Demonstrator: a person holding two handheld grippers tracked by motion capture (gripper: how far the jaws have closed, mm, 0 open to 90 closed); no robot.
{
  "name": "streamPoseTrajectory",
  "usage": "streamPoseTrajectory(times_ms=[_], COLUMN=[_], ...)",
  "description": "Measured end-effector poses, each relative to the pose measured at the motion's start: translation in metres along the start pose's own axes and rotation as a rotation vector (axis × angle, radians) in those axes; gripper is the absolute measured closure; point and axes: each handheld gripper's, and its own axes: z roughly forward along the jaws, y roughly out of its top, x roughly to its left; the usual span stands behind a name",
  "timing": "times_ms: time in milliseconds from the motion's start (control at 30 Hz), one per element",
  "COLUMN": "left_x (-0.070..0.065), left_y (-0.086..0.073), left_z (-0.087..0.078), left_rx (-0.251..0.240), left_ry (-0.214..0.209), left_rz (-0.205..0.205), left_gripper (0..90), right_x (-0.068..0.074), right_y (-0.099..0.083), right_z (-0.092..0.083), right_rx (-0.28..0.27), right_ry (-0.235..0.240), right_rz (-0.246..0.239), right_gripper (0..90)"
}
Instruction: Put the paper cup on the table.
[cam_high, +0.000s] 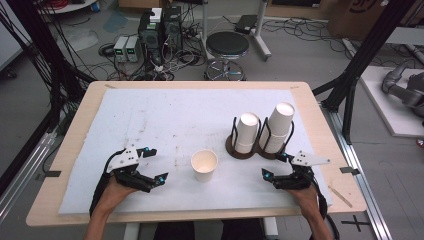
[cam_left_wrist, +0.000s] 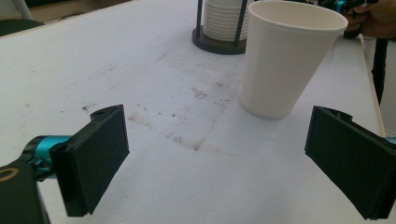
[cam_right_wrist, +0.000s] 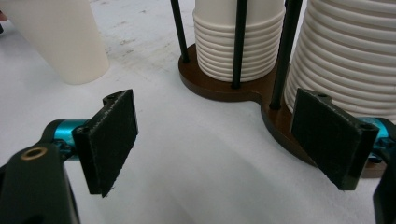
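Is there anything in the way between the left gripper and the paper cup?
No. The left gripper is open, and nothing but bare white mat lies between it and the upright paper cup.

Overhead cam; two low jaw-cams

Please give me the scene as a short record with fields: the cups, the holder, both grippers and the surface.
single cup: white paper cup, upright, mouth up, alone on the mat between the two grippers
cup holder: dark brown base with black rods, two bays
left stack: upside-down cups, shorter
right stack: upside-down cups, taller
left gripper: open, holds nothing, left of the single cup
right gripper: open, holds nothing, just in front of the holder
surface: white mat with brown stains, on a wooden table
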Motion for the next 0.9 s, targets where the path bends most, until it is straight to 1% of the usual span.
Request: streamPoseTrajectory(times_ms=[233,300,400,900], left_x=[-0.0005,-0.0001,0.0000,0.0009], left_y=[-0.0022,-0.0031,-0.0035,-0.0046], left_z=[-0.0003,-0.0007,-0.0011,-0.0021], left_rx=[-0.002,0.000,-0.003,-0.003], left_ry=[0.007,0.014,0.015,0.019], left_rz=[-0.006,-0.008,-0.010,-0.011], left_gripper=[6.1,6.1,6.1,6.1], right_x=[0.0009,0.0007,0.0003,0.0001], right_y=[-0.0001,-0.0002,-0.0004,-0.0010], right_z=[0.0002,0.0003,0.0001,-0.0002], right_rx=[0.007,0.006,0.005,0.003], right_ry=[0.002,0.004,0.006,0.000], right_rz=[0.005,-0.003,0.006,0.010], right_gripper=[15.5,15.5,15.5,15.5])
